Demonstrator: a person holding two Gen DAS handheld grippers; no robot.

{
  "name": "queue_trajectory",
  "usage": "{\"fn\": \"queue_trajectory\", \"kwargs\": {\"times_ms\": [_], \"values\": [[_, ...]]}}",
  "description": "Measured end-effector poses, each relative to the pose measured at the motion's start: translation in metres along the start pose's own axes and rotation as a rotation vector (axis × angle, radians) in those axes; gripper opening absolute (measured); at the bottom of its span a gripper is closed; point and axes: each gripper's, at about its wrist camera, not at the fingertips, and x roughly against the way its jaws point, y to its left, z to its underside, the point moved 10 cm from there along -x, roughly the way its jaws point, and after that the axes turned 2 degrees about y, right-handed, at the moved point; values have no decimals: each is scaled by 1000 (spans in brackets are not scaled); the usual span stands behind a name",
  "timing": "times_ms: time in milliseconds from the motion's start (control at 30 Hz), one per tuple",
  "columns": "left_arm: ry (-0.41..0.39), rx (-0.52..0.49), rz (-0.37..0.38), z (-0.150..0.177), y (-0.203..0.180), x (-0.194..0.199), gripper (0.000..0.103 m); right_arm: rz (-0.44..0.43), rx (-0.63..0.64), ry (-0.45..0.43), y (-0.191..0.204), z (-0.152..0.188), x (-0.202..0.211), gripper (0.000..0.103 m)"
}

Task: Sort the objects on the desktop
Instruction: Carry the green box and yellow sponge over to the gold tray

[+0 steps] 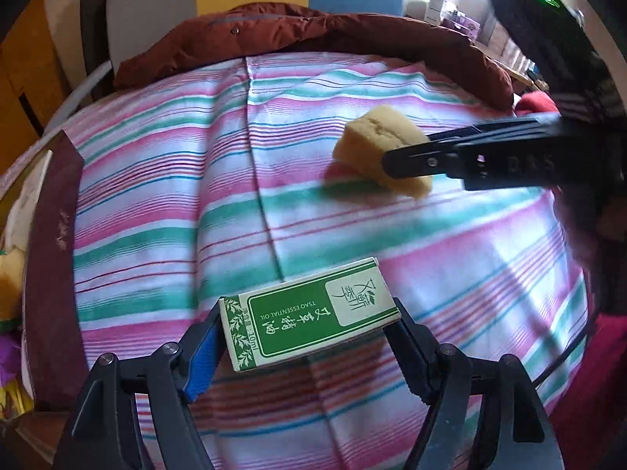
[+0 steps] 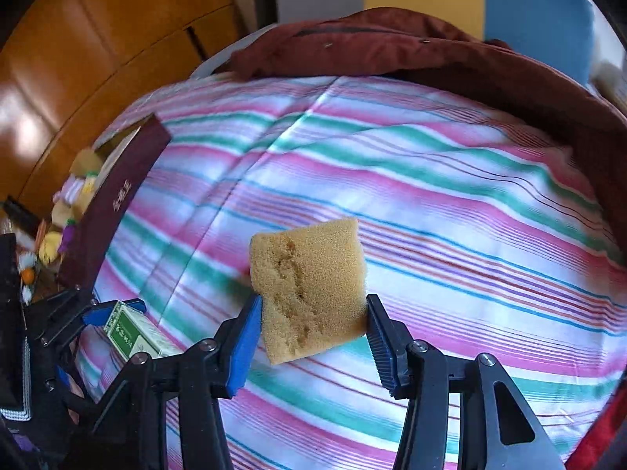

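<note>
Both grippers loaded, carry step in hand. Left gripper point(image 1: 309, 342) holds a green-and-white carton point(image 1: 309, 313) crosswise between its pads, clear above the striped cloth point(image 1: 156, 203). Right gripper point(image 2: 313, 329) is clamped on a yellow sponge point(image 2: 309, 290), pads pressed into both edges, also off the cloth. A dark red box point(image 2: 113, 199) stands at the cloth's left edge, with small mixed items visible behind its wall. Judgement: the box looks like the sorting bin. Next move calls for bringing each load over its opening, one at a time, and releasing only past the rim.
</note>
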Motion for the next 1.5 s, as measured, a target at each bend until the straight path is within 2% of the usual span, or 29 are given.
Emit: {"fn": "queue_trajectory", "kwargs": {"times_ms": [233,533,633,733,967,1267,1500], "values": [[-31,49,31,-4,13,-1,78,58,21,20,5,5,-7,53],[-52,57,61,-2,23,1,78,149,-15,61,13,9,-4,52],[-54,68,58,1,31,3,78,135,-16,81,31,15,-2,52],[-53,57,35,6,37,7,78,161,-7,99,48,23,-3,52],[-72,40,10,14,46,15,78,152,-95,92,64,33,1,52],[-150,33,36,16,50,52,78,130,-218,72,72,46,9,52],[-234,11,67,9,41,93,78,145,-242,58,81,55,15,52]]}}
